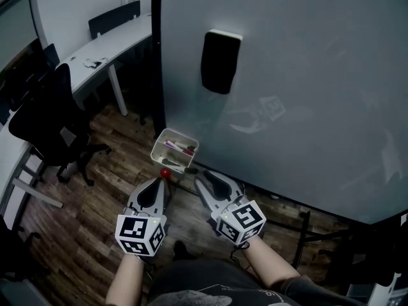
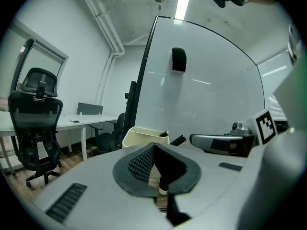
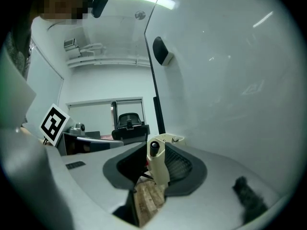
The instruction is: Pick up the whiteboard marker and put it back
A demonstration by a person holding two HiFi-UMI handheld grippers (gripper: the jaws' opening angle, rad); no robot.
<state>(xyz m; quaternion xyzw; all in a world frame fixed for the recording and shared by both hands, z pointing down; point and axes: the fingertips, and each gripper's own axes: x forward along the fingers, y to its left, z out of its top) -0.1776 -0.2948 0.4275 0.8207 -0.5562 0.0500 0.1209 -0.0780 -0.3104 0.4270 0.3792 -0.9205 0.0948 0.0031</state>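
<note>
— So where was the whiteboard marker (image 1: 180, 148)?

— Lying in the small cream tray (image 1: 167, 163) at the lower left edge of the whiteboard (image 1: 306, 107), with another marker or two beside it. I could not count them. In the left gripper view two dark ends stuck up over the tray's rim.

— And the tongs?

— The left gripper (image 2: 153, 145) had its pads pressed together at the tips, pinching nothing. The right gripper (image 3: 157, 148) had its jaws spread, and the tray's near corner showed between them. Whether the corner touched a pad I could not tell.

— Where were they held?

— Low and side by side, just short of the tray, over the wooden floor (image 1: 108, 171). The left one pointed at a small red thing (image 1: 166, 172) just below the tray.

— Anything else?

— A black eraser (image 1: 221, 61) clung to the board well above the tray. A black office chair (image 1: 48, 123) stood near a white desk (image 1: 111, 43) off to the left.
</note>
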